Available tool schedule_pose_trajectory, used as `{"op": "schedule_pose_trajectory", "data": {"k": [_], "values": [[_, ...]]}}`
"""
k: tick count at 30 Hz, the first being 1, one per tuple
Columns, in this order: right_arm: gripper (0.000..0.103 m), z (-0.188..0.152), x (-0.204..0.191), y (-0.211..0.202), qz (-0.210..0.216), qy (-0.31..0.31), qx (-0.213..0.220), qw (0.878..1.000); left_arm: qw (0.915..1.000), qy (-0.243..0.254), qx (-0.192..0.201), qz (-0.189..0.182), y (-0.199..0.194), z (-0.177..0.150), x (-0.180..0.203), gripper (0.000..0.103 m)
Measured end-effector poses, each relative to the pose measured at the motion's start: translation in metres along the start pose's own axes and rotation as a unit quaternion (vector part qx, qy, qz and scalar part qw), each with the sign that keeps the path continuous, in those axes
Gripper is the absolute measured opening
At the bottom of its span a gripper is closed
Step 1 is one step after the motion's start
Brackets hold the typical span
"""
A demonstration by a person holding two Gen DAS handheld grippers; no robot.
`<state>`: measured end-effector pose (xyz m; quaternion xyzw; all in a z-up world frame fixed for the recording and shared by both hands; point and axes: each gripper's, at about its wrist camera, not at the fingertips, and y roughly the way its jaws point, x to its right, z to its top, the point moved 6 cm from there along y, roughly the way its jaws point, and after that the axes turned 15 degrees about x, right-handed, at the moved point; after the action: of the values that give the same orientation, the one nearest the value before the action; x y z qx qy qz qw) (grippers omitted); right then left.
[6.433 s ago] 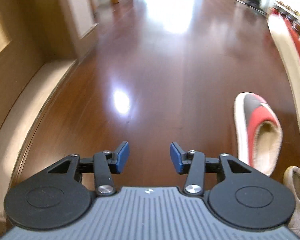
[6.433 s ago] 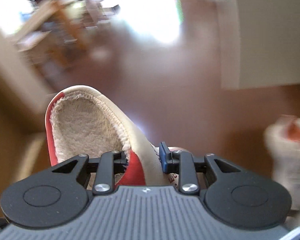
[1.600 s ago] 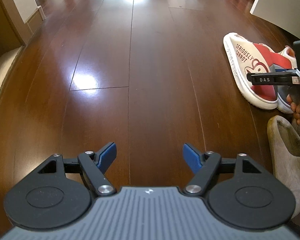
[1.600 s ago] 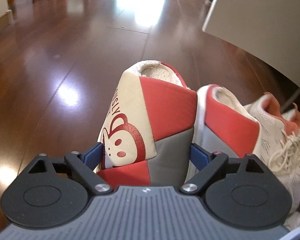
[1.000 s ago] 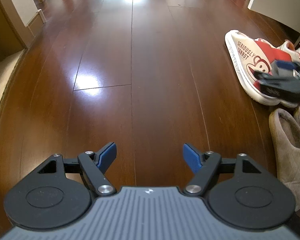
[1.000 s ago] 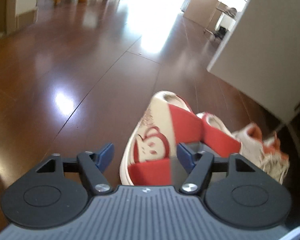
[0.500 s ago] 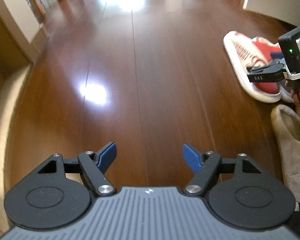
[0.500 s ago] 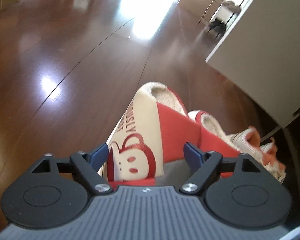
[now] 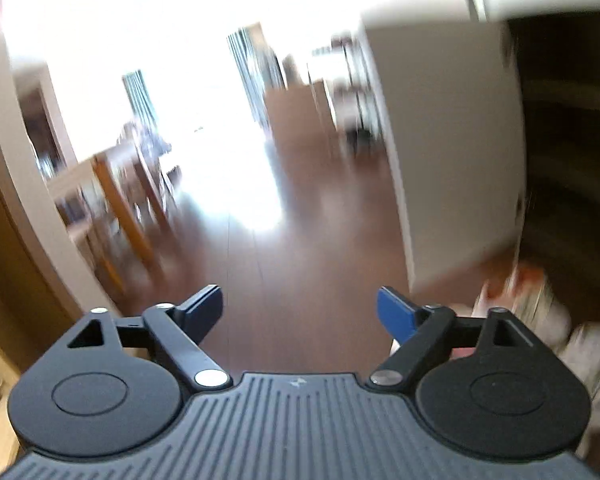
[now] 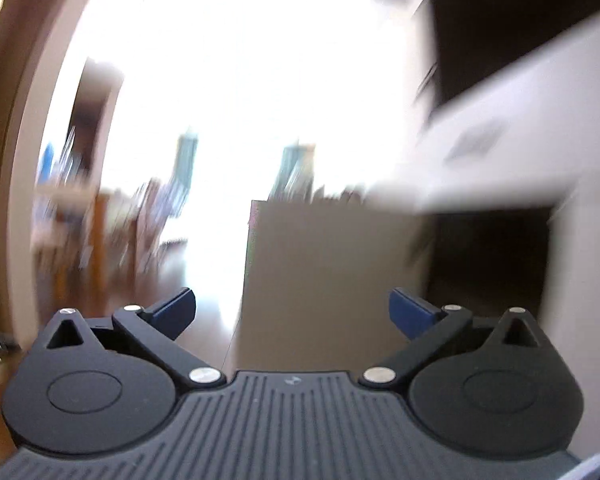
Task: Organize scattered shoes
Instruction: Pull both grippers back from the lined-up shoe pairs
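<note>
Both views are smeared by motion. My left gripper (image 9: pixel 300 308) is open with nothing between its blue pads, raised above the dark wooden floor (image 9: pixel 300 264). A blurred cluster of red and white shoes (image 9: pixel 532 304) lies on the floor at the lower right of the left wrist view, beside the foot of a white cabinet (image 9: pixel 452 160). My right gripper (image 10: pixel 292 310) is open and holds nothing; it points level into the room, and no shoe shows in its view.
A wooden table and chairs (image 9: pixel 116 200) stand at the left before bright windows. A beige box (image 10: pixel 324 280) stands ahead of the right gripper, with the white cabinet (image 10: pixel 540 140) and its dark opening to the right. A wall edge (image 9: pixel 16 200) borders the left.
Both grippers have tilted up from the floor into the room. The red and white slipper has left the right gripper's view; the right jaws have spread wider. The left gripper stays open.
</note>
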<state>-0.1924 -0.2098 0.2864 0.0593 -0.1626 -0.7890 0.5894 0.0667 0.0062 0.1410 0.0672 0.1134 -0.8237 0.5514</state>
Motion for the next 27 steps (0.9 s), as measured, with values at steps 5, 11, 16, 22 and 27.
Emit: {"op": "schedule_pose_trajectory", "data": {"k": [5, 11, 16, 22, 27], "values": [[0.103, 0.09, 0.019, -0.063, -0.018, 0.047, 0.05, 0.998, 0.9969, -0.051, 0.055, -0.022, -0.062, 0.064, 0.051, 0.102], [0.103, 0.079, 0.007, -0.089, 0.01, 0.088, 0.024, 0.996, 0.9904, -0.134, -0.002, -0.034, -0.096, 0.032, 0.083, 0.102], [0.103, -0.016, 0.027, -0.071, -0.016, 0.097, -0.035, 0.995, 0.9831, -0.164, -0.081, 0.011, -0.084, -0.036, 0.092, 0.102], [0.103, -0.127, 0.059, -0.024, -0.06, 0.096, -0.143, 0.983, 0.9659, -0.19, -0.165, 0.061, -0.067, -0.107, 0.106, 0.102], [0.103, -0.14, 0.08, 0.009, -0.09, 0.011, -0.149, 0.985, 0.9663, -0.17, -0.187, 0.051, -0.021, -0.12, 0.144, 0.102]]}}
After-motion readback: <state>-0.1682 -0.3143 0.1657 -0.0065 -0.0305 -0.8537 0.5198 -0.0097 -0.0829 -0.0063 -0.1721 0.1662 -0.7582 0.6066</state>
